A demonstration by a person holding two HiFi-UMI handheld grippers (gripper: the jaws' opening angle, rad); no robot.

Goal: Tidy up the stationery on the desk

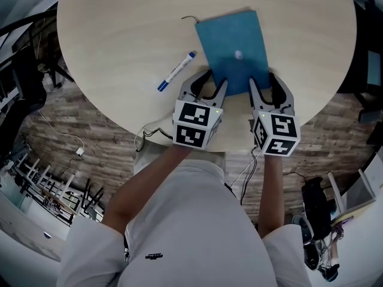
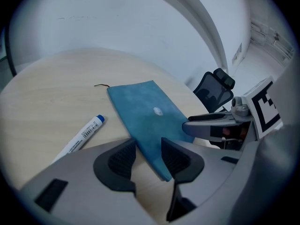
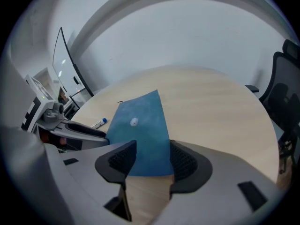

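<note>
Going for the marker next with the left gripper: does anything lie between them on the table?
Nothing visible does. Bare table separates the left gripper from the marker, off to its left. The blue case lies the other way, its near corner between that gripper's open jaws.

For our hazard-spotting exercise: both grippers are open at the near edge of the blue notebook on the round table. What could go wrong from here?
1. The blue notebook lies flat. The open left gripper and right gripper straddle its near corners, so closing might scrape the table or crumple the notebook rather than lift it.
2. The marker lies loose beside the left gripper; a nudge could roll it toward the rim.
</note>
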